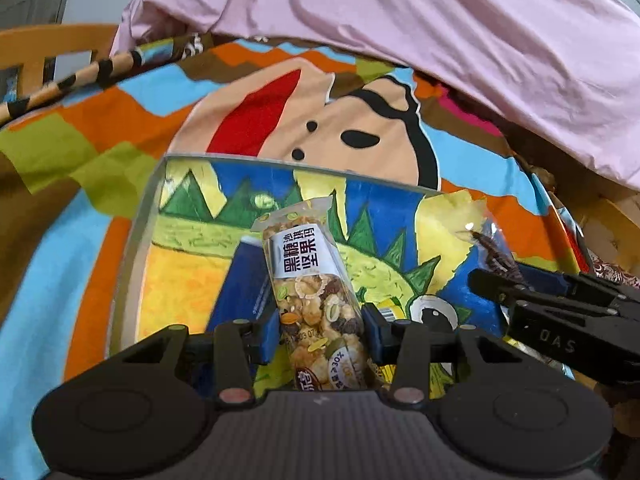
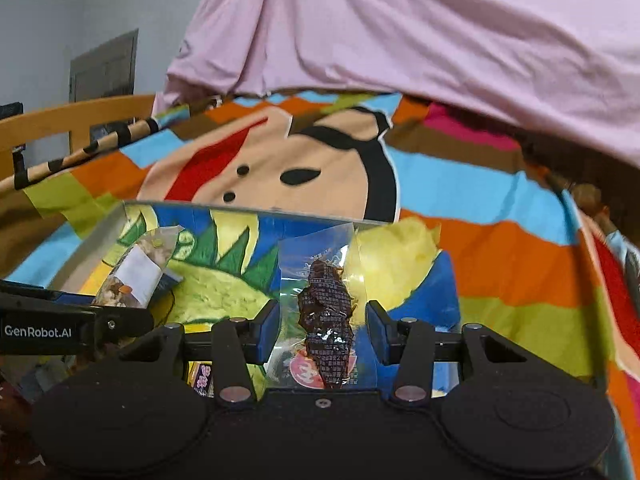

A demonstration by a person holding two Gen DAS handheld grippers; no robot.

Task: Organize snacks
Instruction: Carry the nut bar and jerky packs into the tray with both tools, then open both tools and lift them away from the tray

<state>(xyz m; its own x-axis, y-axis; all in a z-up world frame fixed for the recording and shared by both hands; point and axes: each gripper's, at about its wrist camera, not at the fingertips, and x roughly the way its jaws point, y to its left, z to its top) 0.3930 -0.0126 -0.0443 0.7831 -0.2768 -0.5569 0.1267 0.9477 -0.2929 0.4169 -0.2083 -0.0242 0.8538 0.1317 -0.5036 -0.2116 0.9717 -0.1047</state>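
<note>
My left gripper (image 1: 322,334) is shut on a nut-bar packet (image 1: 308,276) with a white label, and its blue pads press both sides. The packet hangs over a clear box (image 1: 280,161) with a colourful painted picture showing under it. Inside the box a dark blue carton (image 1: 248,280) lies beside the packet. My right gripper (image 2: 323,332) is shut on a clear packet with a dark brown snack (image 2: 326,316), above the same box (image 2: 240,211). In each view the other gripper shows at the side: the right gripper (image 1: 560,312) and the left gripper (image 2: 80,322) with the nut bar (image 2: 132,274).
The box rests on a bright cartoon blanket (image 1: 360,120). A pink sheet (image 1: 440,32) is bunched along the far side. A wooden rail (image 2: 80,114) and a striped stick (image 2: 80,156) stand at the left. A purple packet (image 2: 202,380) lies in the box's near part.
</note>
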